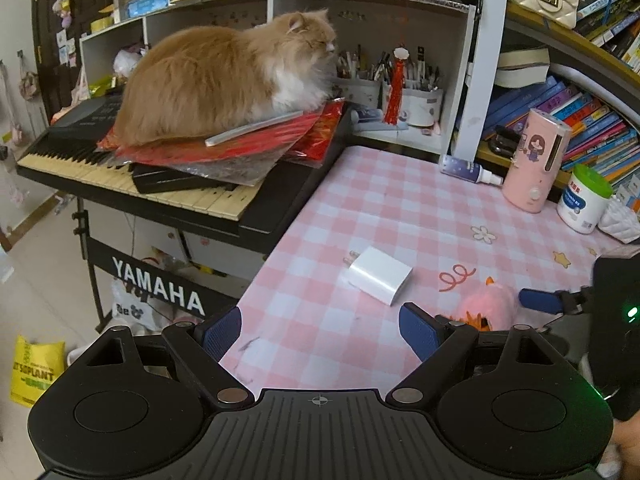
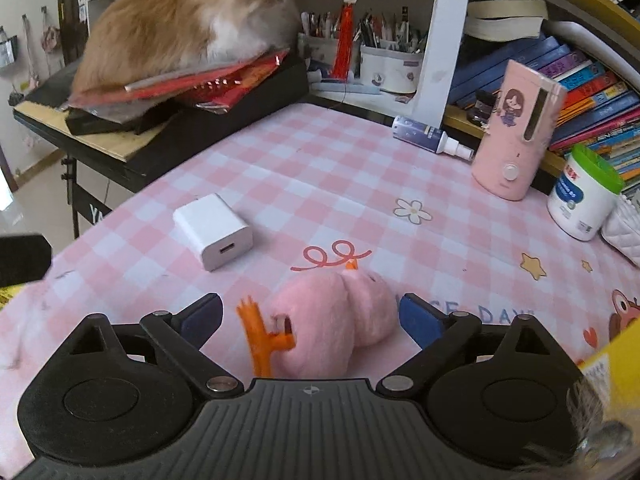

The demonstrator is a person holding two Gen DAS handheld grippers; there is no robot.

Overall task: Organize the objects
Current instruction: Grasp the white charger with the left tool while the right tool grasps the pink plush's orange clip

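A white charger plug point(image 1: 378, 274) lies on the pink checked tablecloth point(image 1: 400, 208), just ahead of my open, empty left gripper point(image 1: 320, 334). It also shows in the right wrist view point(image 2: 214, 232). A pink plush toy point(image 2: 336, 320) with orange feet lies on the cloth between the fingers of my open right gripper point(image 2: 310, 316), which are spread on either side of it. The toy shows in the left wrist view point(image 1: 490, 306) beside the right gripper's blue finger point(image 1: 538, 300).
An orange cat point(image 1: 224, 80) sits on red folders on a Yamaha keyboard point(image 1: 132, 184) left of the table. A pink humidifier point(image 2: 516, 132), a spray bottle point(image 2: 430, 136), a white tub with green lid point(image 2: 582, 196) and bookshelves point(image 2: 580, 92) stand at the back right.
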